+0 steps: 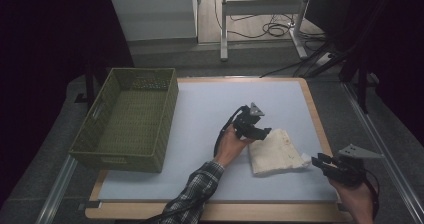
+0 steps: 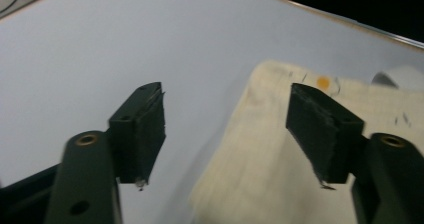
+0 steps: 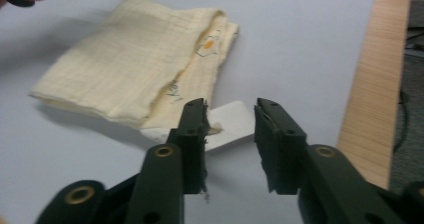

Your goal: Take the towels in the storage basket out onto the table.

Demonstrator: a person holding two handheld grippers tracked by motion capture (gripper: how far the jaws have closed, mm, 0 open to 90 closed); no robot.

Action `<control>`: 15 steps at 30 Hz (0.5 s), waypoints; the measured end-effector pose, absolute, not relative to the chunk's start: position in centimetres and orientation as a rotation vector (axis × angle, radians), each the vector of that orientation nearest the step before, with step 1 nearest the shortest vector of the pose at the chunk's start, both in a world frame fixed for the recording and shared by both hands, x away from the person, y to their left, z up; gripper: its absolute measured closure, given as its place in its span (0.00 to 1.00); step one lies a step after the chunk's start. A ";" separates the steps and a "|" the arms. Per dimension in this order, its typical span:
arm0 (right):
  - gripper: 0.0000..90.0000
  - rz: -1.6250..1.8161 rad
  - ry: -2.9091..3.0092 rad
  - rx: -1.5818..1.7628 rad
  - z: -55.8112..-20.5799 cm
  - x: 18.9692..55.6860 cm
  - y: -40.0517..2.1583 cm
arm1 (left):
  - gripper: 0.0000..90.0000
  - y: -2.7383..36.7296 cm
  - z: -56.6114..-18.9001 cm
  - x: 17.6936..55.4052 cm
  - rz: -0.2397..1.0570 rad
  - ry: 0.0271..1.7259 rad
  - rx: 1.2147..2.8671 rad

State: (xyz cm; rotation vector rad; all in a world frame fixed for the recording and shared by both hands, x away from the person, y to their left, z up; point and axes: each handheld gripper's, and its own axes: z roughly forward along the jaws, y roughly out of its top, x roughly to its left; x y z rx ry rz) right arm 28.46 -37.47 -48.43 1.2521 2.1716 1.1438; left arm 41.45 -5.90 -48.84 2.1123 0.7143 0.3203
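Presently, my left gripper (image 1: 262, 132) hangs over the left edge of the folded cream cloth (image 1: 276, 152), jaws parted wide with nothing pinched; in the left gripper view one pad (image 2: 137, 129) sits over bare table and the other over the fabric, and neither touches it. My right gripper (image 1: 320, 160) hovers just off the cloth's right corner, jaws a modest way apart and empty; in the right gripper view the white tag (image 3: 230, 124) lies just ahead of the gap between them.

The cloth lies folded flat on the pale table top (image 1: 210, 109), right of centre and near the right-hand wooden edge, well apart from the green basket (image 1: 131, 119) at the left.

Judged step: taking hold of the folded cloth for moving. To do it well, I should bring both jaws down level with the table, let each straddle all the layers at its edge rather than the top ply alone, and close on cloth, not on the loose tag. I should lift both sides together so the fold does not spill open.

Count: one cloth, bearing one orange mark (image 3: 208, 45) and one tag; one basket; two grippers; one table.
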 end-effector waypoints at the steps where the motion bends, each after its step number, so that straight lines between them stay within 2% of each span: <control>1: 0.76 1.151 2.179 1.250 -48.4 28.5 -37.3 | 0.33 -5.2 -49.1 41.1 0.315 0.730 2.108; 4: 0.80 1.181 2.237 1.215 -48.3 29.0 -35.7 | 0.25 -2.7 -50.1 40.1 0.289 0.786 2.123; 8: 0.80 1.174 2.292 1.168 -48.6 29.6 -33.6 | 0.20 -0.6 -51.0 38.8 0.298 0.832 2.144; 15: 0.76 1.131 2.353 1.155 -49.5 30.5 -31.4 | 0.13 3.7 -52.9 36.1 0.290 0.926 2.164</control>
